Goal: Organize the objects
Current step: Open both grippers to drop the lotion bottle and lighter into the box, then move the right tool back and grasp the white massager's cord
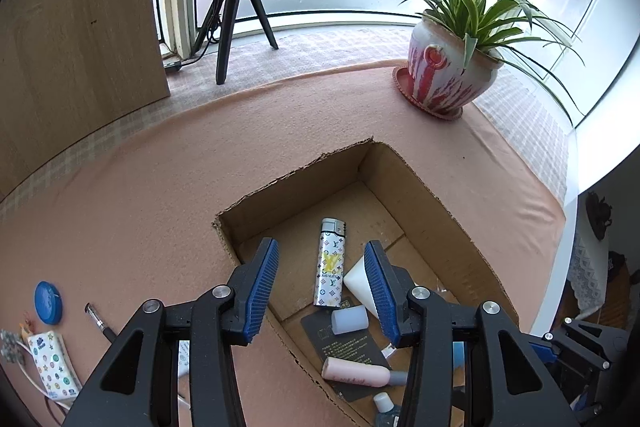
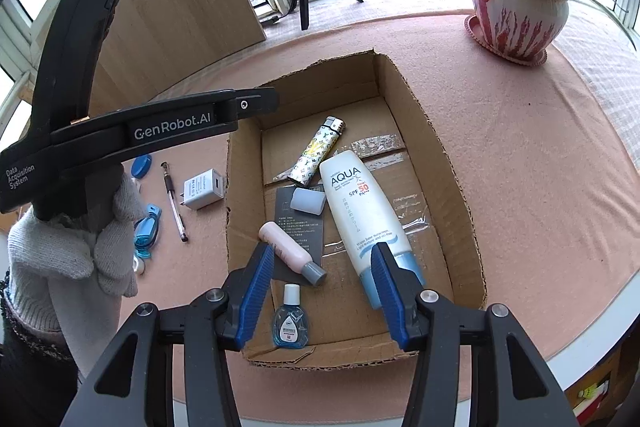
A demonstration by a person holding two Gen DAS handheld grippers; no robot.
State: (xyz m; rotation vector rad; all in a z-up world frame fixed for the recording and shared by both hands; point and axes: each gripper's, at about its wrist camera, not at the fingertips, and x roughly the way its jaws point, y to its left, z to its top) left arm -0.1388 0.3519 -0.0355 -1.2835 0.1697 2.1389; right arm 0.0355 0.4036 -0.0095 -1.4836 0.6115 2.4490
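Observation:
An open cardboard box (image 2: 436, 147) lies on the pink cloth. In it are a patterned lighter (image 2: 316, 151), a white AQUA sunscreen bottle (image 2: 364, 211), a pink bottle (image 2: 288, 251), a small blue eye-drop bottle (image 2: 291, 323), a translucent cap (image 2: 307, 201) and a black card (image 2: 298, 223). My right gripper (image 2: 322, 255) hangs open above the box's near end, its fingers on either side of the pink bottle's cap and the sunscreen's blue end, touching neither. My left gripper (image 1: 322, 251) is open over the box's left side, above the lighter (image 1: 331, 263), holding nothing.
Left of the box lie a white charger (image 2: 202, 189), a pen (image 2: 174, 203), a blue lid (image 2: 142, 165), a blue looped item (image 2: 146, 231) and a tissue pack (image 1: 54, 363). A gloved hand (image 2: 80, 247) grips the left tool. A potted plant (image 1: 448, 75) and tripod (image 1: 236, 7) stand behind.

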